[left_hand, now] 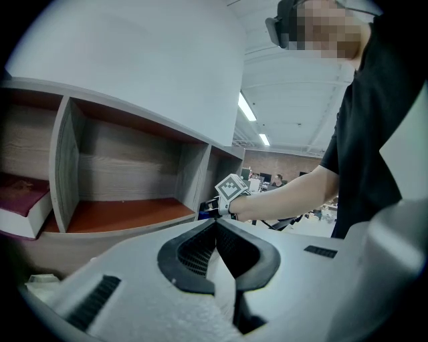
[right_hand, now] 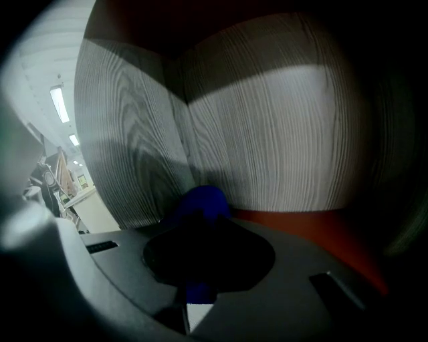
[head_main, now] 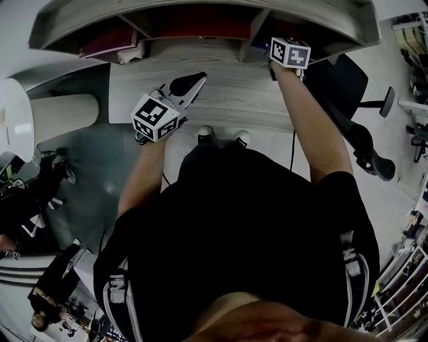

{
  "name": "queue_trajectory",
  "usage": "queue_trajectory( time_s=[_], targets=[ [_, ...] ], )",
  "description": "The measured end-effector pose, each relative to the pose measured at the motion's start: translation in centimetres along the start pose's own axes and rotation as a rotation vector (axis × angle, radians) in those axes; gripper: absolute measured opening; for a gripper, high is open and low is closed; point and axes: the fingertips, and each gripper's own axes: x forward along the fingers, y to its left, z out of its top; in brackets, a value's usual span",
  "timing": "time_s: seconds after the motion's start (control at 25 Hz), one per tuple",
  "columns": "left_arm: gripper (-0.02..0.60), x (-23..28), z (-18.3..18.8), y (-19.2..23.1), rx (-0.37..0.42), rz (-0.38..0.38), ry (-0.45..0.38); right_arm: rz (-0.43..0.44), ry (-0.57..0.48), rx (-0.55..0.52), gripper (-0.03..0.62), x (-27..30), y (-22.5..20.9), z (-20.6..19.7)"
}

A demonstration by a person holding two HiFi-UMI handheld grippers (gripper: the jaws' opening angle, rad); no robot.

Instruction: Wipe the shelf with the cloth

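1. Head view: left gripper (head_main: 192, 83) hangs over the desk (head_main: 241, 93); right gripper (head_main: 289, 53) reaches into the shelf (head_main: 321, 20).
2. Left gripper view: jaws together, nothing between them.
3. Right gripper view: dim; jaws apparently clamped on the blue cloth (right_hand: 200, 204), which bunches just ahead of them near the compartment's corner.

I had a dark red book (left_hand: 20, 190) lying flat by the desk's (head_main: 234, 100) far left corner, black office chair (head_main: 342, 77) just off its right edge.

Blue cloth (right_hand: 202, 200), grey wood-grain shelf (left_hand: 120, 157) (rust-red compartment floors), dark maroon book (left_hand: 20, 192), black shirt (head_main: 254, 220)
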Motion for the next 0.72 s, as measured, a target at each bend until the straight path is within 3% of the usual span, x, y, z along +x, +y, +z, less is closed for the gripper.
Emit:
queue_trajectory(
  time_s=[0.48,0.72],
  targets=[
    [0.017,-0.1,0.3,0.1,-0.012,-0.016,-0.014,-0.031,0.013,-0.015,0.054,-0.1,-0.2,0.1],
    [0.017,-0.1,0.4,0.2,-0.012,-0.023,-0.014,-0.086,0.019,-0.012,0.054,-1.2,-2.4,0.0]
  ],
)
